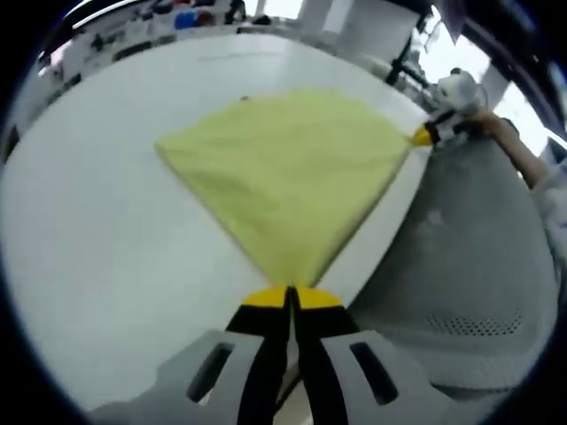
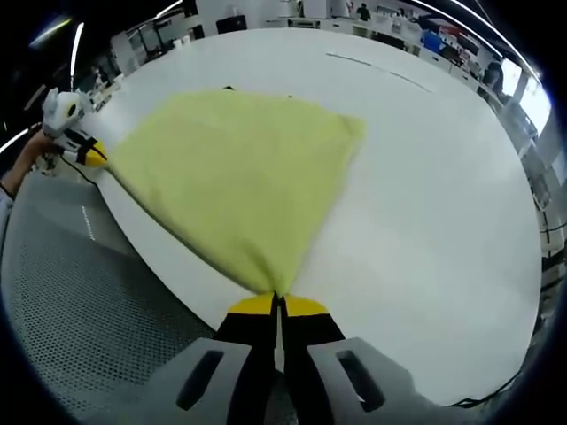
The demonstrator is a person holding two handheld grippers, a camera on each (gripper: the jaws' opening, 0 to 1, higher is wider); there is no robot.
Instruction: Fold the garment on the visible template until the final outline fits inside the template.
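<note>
there is no writing, label or brand mark i can read anywhere on the cloth, the grippers or the table.

a pale yellow-green fabric garment [image 1: 288,173] lies spread over the near edge of a big white round-edged table [image 1: 97,230], folded into a rough fan shape. the left gripper [image 1: 290,297], grey with black jaws and yellow tips, has its jaws pressed together on one corner of the garment, right at the table's rim. the right gripper [image 2: 278,304], built the same, has its jaws closed on another corner, also at the rim. the cloth is drawn out between the two corners along the edge.

in the left gripper view the other gripper appears at the upper right, its yellow tip touching the garment's far corner, with a person's hand [image 1: 496,124] behind it, and a grey perforated surface [image 1: 469,266] beside the table. cluttered shelves run along the far wall, too blurred to make out.

in the right gripper view the other gripper sits at the far left on the cloth's corner, and the perforated grey surface fills the lower left. a thin dark line [image 2: 376,69] marks the white tabletop beyond the garment.
</note>
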